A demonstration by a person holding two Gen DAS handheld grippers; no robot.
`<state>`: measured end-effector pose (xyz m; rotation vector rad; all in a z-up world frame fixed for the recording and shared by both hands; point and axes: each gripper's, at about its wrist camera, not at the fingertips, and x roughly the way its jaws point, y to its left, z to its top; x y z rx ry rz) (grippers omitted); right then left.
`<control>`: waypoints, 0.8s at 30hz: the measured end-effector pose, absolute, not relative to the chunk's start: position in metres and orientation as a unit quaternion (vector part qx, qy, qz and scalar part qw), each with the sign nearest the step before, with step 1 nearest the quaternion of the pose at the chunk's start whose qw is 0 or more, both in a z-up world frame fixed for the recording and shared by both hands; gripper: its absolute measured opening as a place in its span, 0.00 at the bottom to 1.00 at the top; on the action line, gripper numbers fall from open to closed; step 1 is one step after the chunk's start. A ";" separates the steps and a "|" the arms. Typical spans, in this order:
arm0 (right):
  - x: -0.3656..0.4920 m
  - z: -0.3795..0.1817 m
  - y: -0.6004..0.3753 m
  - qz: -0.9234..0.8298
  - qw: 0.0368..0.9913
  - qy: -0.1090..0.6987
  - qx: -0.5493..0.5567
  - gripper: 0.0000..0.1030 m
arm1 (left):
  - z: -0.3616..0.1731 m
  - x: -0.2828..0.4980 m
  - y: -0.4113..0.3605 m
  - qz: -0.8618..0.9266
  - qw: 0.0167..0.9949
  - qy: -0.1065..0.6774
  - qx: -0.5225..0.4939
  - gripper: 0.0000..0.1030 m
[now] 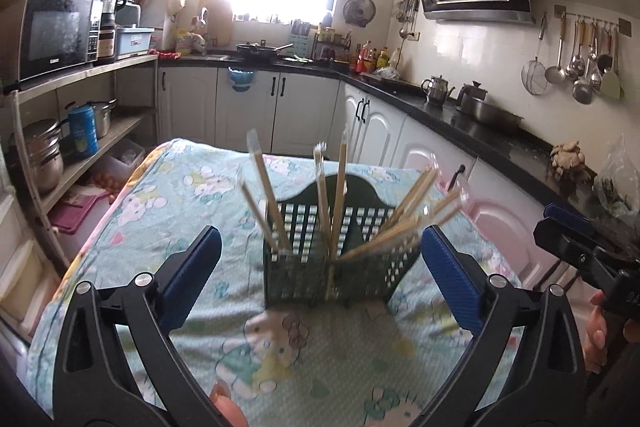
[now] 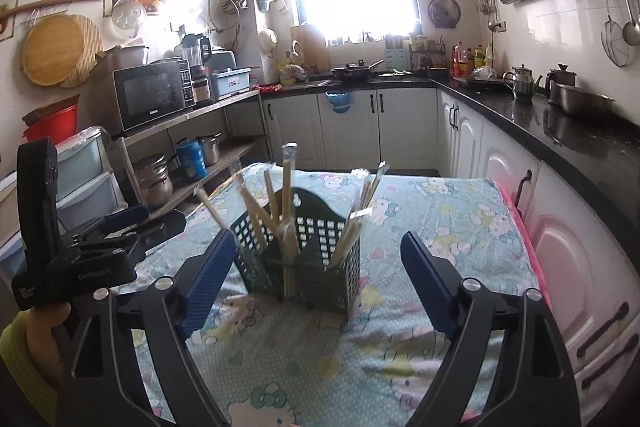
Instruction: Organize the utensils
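Chopsticks [image 1: 336,195] in green caddy [image 1: 304,267] on bench [image 1: 320,355] | L hand-held gripper [image 1: 320,267] & R hand-held gripper [image 2: 316,283] open, empty | risk: bumping leaning sticks tips caddy, spills them

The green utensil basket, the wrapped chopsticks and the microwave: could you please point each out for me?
green utensil basket [image 1: 298,279], left wrist view, front mesh wall.
wrapped chopsticks [image 1: 340,183], left wrist view, shaft of one upright pair.
microwave [image 2: 150,99], right wrist view, door glass.
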<state>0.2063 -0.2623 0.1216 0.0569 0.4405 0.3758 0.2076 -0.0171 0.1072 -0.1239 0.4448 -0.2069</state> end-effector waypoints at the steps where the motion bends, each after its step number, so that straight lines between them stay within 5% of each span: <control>1: 0.202 0.118 -0.261 0.186 0.957 0.220 0.029 0.83 | 0.105 0.204 -0.016 -0.102 0.968 0.221 -0.061 0.89; 24: 0.142 0.031 -0.246 0.152 0.960 0.235 0.021 0.90 | 0.028 0.136 -0.002 -0.098 0.960 0.258 -0.057 0.89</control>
